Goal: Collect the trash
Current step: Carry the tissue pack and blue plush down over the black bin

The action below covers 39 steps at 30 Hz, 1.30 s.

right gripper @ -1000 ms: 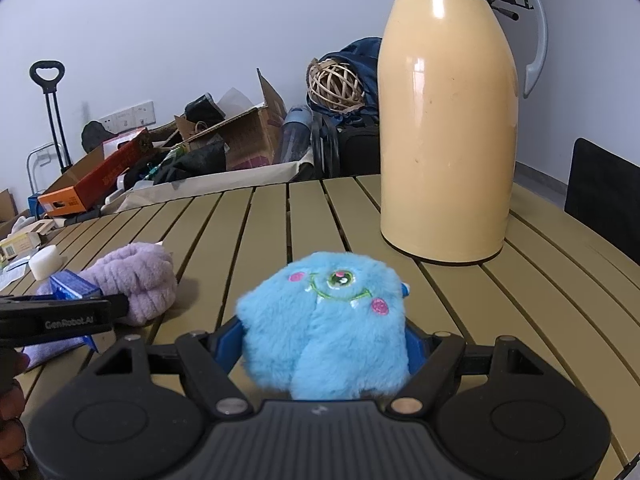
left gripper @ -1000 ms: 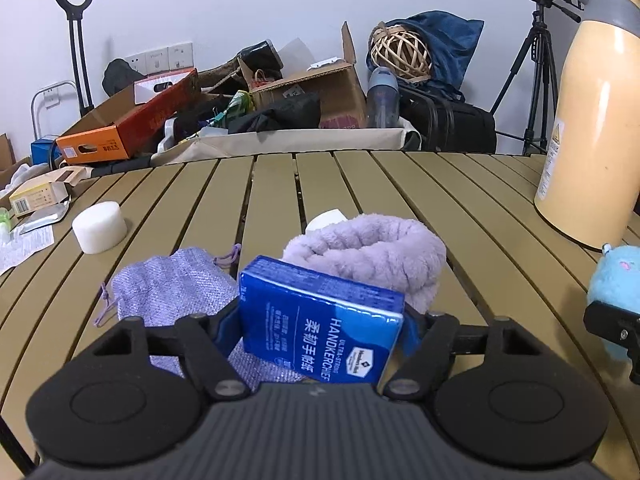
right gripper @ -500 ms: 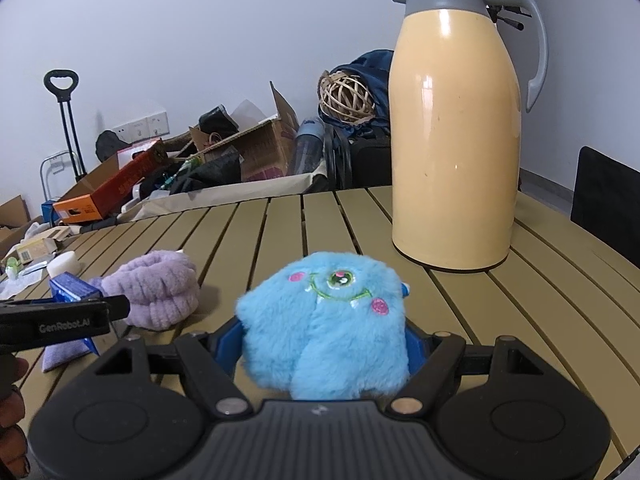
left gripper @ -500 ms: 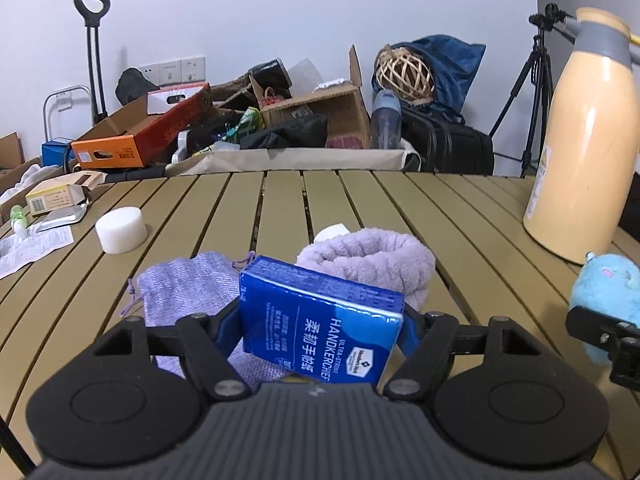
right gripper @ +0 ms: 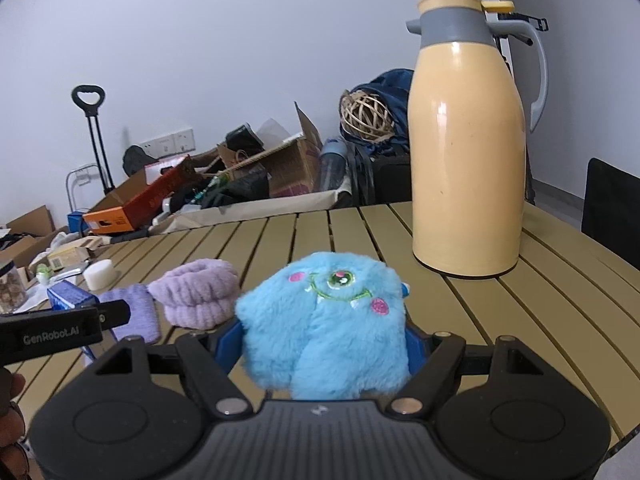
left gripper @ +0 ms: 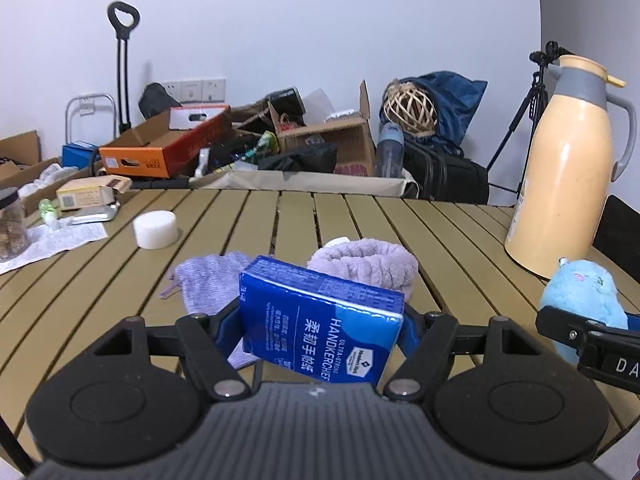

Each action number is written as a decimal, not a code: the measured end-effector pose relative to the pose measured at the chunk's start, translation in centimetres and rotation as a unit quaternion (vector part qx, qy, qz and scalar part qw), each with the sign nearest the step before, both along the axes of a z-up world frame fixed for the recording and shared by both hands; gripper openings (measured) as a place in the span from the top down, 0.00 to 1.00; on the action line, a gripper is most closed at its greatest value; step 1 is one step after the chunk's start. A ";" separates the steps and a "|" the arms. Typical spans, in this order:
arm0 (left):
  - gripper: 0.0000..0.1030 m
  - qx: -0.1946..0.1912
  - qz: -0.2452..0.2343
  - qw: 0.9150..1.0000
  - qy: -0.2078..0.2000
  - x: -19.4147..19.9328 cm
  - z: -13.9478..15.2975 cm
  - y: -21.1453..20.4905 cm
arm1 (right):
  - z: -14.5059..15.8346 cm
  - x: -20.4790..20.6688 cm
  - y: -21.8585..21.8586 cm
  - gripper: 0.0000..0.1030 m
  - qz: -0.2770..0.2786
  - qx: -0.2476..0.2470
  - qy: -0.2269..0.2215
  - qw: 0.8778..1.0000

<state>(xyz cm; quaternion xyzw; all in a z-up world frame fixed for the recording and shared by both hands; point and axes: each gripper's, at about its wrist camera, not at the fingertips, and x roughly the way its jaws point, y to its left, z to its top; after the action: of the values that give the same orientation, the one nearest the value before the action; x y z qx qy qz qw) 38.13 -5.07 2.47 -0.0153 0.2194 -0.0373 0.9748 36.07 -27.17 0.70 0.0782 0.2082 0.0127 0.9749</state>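
Observation:
My left gripper (left gripper: 316, 320) is shut on a blue handkerchief pack (left gripper: 320, 320), held tilted above the slatted table (left gripper: 360, 216). My right gripper (right gripper: 324, 332) is shut on a fluffy blue one-eyed plush toy (right gripper: 326, 328), which also shows at the right of the left wrist view as the plush toy (left gripper: 580, 296). The handkerchief pack (right gripper: 70, 296) and the left gripper's finger (right gripper: 60, 330) appear at the left edge of the right wrist view. On the table behind lie a lilac fluffy band (left gripper: 364, 268) and a lilac knitted pouch (left gripper: 208, 280).
A tall cream thermos jug (right gripper: 468, 152) stands at the table's right. A white puck (left gripper: 155, 229), papers (left gripper: 52, 240), a small box (left gripper: 86, 196) and a jar (left gripper: 12, 224) sit at the left. Boxes and bags (left gripper: 320, 148) pile up beyond the far edge, with a tripod (left gripper: 528, 120).
Both grippers have drawn back and risen a little with their loads; the band, pouch and thermos now look smaller and farther off. Neither grip has changed.

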 end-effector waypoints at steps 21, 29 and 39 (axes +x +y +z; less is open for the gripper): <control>0.29 0.000 0.007 1.000 -0.004 -10.8 -2.0 3.2 | -1.7 -9.0 2.1 0.27 0.046 -0.004 -0.003 0.999; 0.29 0.004 0.016 1.000 0.011 -14.5 -3.3 5.0 | -2.9 -12.9 2.8 0.27 0.064 -0.007 0.003 0.998; 0.29 0.028 0.025 0.998 0.043 -17.7 -5.4 6.6 | -5.0 -16.3 3.1 0.27 0.073 -0.016 0.039 0.996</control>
<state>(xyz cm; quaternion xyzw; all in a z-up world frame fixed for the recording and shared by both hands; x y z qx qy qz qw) 20.43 1.56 -2.95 0.0051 0.2620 -0.0062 0.9650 19.80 -24.08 -4.33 0.0477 0.2511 0.0780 0.9636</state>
